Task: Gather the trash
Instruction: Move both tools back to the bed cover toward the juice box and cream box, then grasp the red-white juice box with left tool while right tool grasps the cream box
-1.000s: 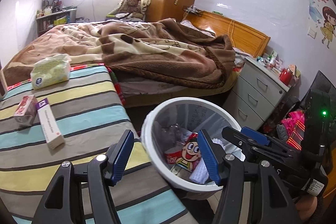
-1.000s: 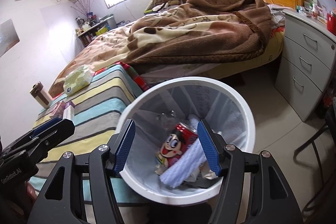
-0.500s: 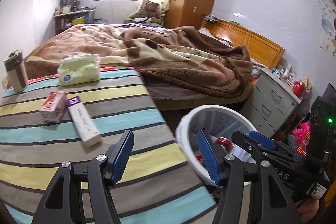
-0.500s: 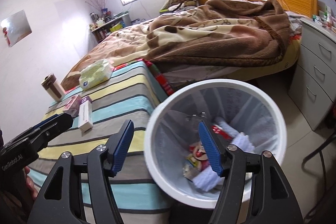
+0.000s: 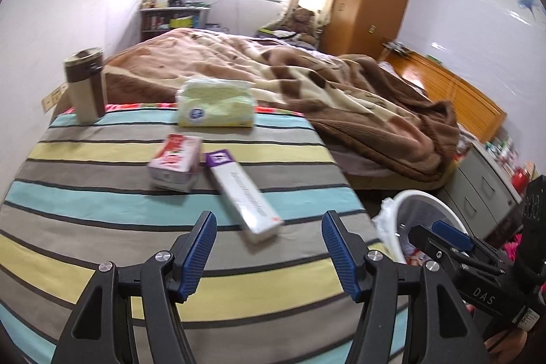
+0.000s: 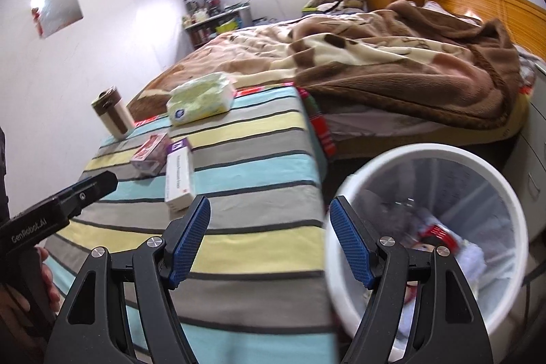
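Observation:
A long white box with a purple end (image 5: 243, 193) lies on the striped table (image 5: 102, 227), and a small pink and white box (image 5: 175, 166) lies beside it on the left. Both show in the right wrist view, the long box (image 6: 179, 174) and the pink box (image 6: 150, 152). My left gripper (image 5: 268, 231) is open and empty, just short of the long box. My right gripper (image 6: 269, 224) is open and empty over the table's right edge. A white bin (image 6: 512, 227) with a liner, holding a red can and white paper, stands to the right of the table and shows partly in the left wrist view (image 5: 419, 197).
A green tissue pack (image 5: 215, 106) and a brown and cream cup (image 5: 85, 84) stand at the table's far side. Beyond is a bed with a brown blanket (image 5: 324, 84). Grey drawers (image 5: 491, 193) stand right of the bin.
Both grippers have swung left, away from above the bin and toward the table. The boxes now sit ahead of the left gripper, and the bin has slid to the right of both views.

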Demonstrator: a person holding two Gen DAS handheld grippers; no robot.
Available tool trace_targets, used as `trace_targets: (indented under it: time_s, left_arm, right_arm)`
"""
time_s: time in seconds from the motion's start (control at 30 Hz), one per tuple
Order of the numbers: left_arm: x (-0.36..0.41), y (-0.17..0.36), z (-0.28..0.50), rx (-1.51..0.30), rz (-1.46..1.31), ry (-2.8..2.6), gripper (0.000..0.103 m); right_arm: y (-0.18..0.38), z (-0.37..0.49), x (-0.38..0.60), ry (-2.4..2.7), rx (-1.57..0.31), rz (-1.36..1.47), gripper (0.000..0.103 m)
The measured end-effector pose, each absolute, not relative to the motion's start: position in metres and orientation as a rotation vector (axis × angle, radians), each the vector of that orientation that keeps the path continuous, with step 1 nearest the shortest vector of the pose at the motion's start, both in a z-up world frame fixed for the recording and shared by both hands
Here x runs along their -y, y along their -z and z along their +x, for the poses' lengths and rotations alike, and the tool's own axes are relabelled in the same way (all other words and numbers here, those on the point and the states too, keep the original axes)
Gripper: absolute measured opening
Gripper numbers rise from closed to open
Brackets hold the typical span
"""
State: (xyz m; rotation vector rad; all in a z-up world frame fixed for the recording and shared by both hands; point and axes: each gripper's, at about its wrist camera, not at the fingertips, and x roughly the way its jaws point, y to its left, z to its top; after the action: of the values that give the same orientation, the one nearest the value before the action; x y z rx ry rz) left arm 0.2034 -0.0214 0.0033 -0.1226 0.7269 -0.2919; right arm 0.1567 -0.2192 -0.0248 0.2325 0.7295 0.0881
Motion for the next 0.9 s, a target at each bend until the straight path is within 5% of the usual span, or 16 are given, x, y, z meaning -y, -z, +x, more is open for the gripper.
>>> trace_targets:
  time_s: [0.9]
  left_arm:
    - [-0.056,0.032,0.285,-0.801,-0.160,0.190,0.064]
  right_arm:
    - [0.068,0.256,0.115,-0.281,-0.925,0.013,0.074]
